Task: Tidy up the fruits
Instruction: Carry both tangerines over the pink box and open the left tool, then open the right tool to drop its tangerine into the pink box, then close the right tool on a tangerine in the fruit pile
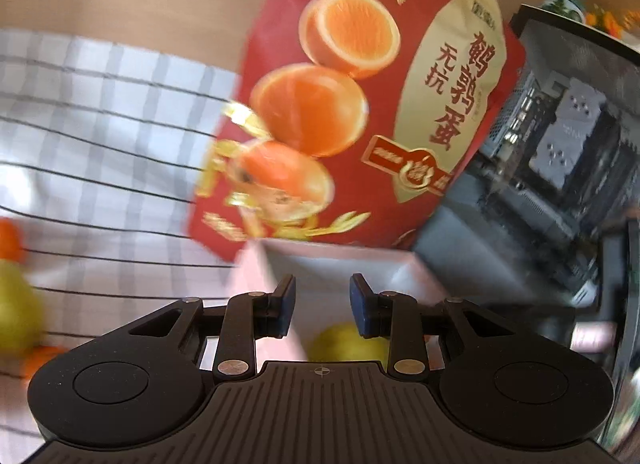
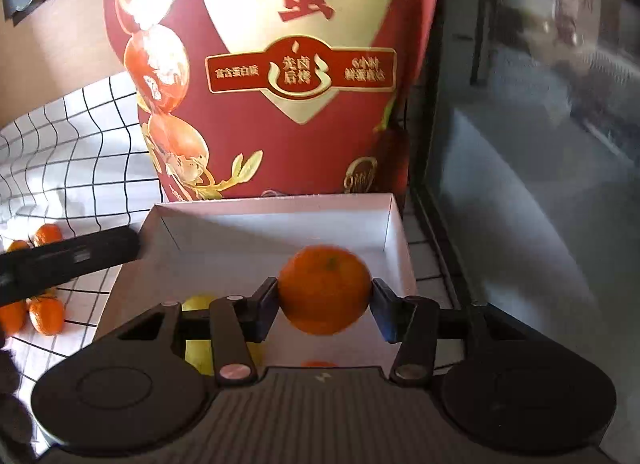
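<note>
R claw (image 2: 325,296) is clamping a mandarin (image 2: 325,294) over the white box (image 2: 394,232), w/ a green-yellow fruit (image 2: 198,302) already lying inside. L claw (image 1: 322,306) is hanging apart, empty. Several mandarins (image 2: 46,314) are waiting on the table, approx. early stage.

left tongs (image 1: 322,306) parted; right tongs (image 2: 324,306) clamped

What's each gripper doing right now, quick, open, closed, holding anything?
Left gripper: open, holding nothing, above the white box.
Right gripper: closed on a mandarin orange, over the white box.
</note>
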`<state>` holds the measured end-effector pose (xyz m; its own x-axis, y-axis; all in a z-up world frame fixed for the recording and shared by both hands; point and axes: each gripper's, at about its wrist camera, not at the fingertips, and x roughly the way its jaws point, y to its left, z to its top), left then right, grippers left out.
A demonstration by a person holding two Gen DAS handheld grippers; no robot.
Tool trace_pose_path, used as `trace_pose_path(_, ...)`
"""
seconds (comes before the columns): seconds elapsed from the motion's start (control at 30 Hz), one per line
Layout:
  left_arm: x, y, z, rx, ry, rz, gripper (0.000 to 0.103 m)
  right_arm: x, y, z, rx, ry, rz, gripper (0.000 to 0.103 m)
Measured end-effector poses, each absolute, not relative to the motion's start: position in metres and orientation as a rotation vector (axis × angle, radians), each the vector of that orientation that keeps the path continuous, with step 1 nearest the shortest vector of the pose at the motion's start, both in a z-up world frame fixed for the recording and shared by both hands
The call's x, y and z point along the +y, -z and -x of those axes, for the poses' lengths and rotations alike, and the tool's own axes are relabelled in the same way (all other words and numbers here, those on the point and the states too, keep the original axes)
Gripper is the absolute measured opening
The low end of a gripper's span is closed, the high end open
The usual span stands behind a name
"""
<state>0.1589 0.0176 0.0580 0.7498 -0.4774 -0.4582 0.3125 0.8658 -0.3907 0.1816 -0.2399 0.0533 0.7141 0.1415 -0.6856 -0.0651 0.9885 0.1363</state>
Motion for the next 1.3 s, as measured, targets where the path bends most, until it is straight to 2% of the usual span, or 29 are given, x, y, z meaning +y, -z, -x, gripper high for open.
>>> trace_pose_path(0.07,0.040,-0.054,-0.140,0.564,0.380,0.253,0.033,-0.241,-0.054,-0.176,0.749,-0.113,-0.096,0.054)
trace_pose_path(0.23,0.105,-0.041,-0.098,0.468,0.206,0.264,0.033,-0.231,-0.069,-0.163,0.718,-0.139,-0.089,0.054)
trace_pose_path(0.33,0.150,-0.029,-0.081,0.368,0.084,0.386,0.033,-0.205,-0.080,-0.155,0.688,-0.180,-0.058,0.054)
trace_pose_path(0.37,0.163,-0.026,-0.079,0.367,0.053,0.432,0.033,-0.195,-0.082,-0.153,0.683,-0.198,-0.049,0.054)
trace_pose_path(0.4,0.175,-0.026,-0.079,0.393,0.023,0.475,0.028,-0.182,-0.085,-0.151,0.681,-0.222,-0.042,0.054)
trace_pose_path(0.47,0.192,-0.031,-0.075,0.368,-0.002,0.533,0.030,-0.154,-0.087,-0.147,0.688,-0.277,-0.030,0.055)
trace_pose_path(0.6,0.205,-0.041,-0.063,0.300,-0.059,0.538,0.030,-0.092,-0.078,-0.145,0.730,-0.401,0.004,0.056)
trace_pose_path(0.73,0.210,-0.044,-0.062,0.278,-0.065,0.553,0.030,-0.036,-0.065,-0.145,0.757,-0.493,0.033,0.065)
trace_pose_path(1.03,0.208,-0.042,-0.058,0.274,-0.057,0.560,0.030,0.018,-0.032,-0.158,0.776,-0.463,0.086,0.065)
trace_pose_path(1.1,0.206,-0.041,-0.060,0.284,-0.049,0.549,0.030,0.017,-0.028,-0.163,0.805,-0.474,0.066,0.062)
trace_pose_path(1.2,0.203,-0.041,-0.062,0.291,-0.035,0.532,0.030,0.009,-0.024,-0.166,0.846,-0.510,0.016,0.046)
trace_pose_path(1.3,0.200,-0.039,-0.063,0.302,-0.014,0.527,0.030,0.006,-0.027,-0.161,0.849,-0.518,0.002,0.044)
